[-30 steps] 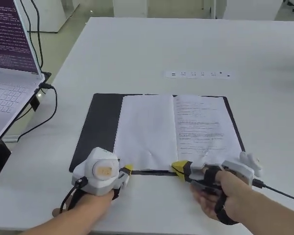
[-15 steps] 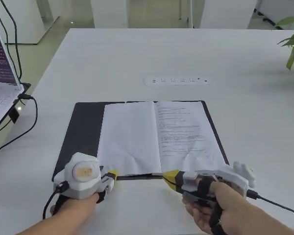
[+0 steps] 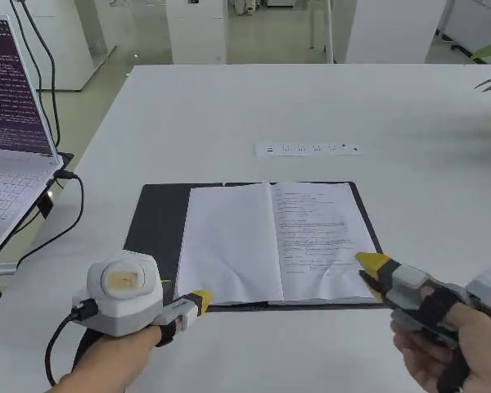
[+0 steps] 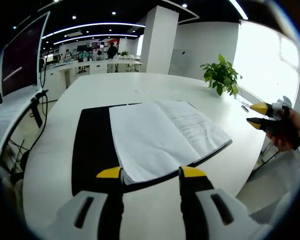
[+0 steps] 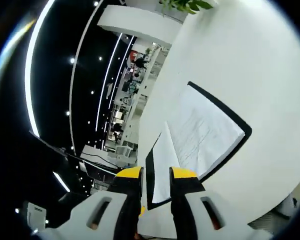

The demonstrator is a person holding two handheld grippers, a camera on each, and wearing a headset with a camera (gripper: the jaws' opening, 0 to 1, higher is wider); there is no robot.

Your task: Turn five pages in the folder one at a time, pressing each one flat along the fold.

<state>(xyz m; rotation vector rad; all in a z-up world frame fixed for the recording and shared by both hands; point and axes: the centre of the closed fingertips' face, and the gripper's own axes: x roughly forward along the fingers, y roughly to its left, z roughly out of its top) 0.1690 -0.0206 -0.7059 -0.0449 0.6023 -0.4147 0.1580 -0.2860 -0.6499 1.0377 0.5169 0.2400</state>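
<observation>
The white counter (image 3: 229, 106) is carrying the black folder (image 3: 254, 241), lying open and flat, blank page left, printed page right. The left gripper (image 3: 198, 301) is sitting with jaws spread at the folder's near edge. The right gripper (image 3: 372, 266), jaws slightly parted, is hovering by its near-right corner.

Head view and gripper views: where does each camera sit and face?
Head view: worn on the head, facing down at the open folder; left hand, left tool, right hand, right tool.
Left gripper view: on the left tool, facing across the folder; own open jaws.
Right gripper view: on the right tool, rolled, facing the folder; own jaws.
Shared: the folder in all; head and left gripper views share the right tool.
</observation>
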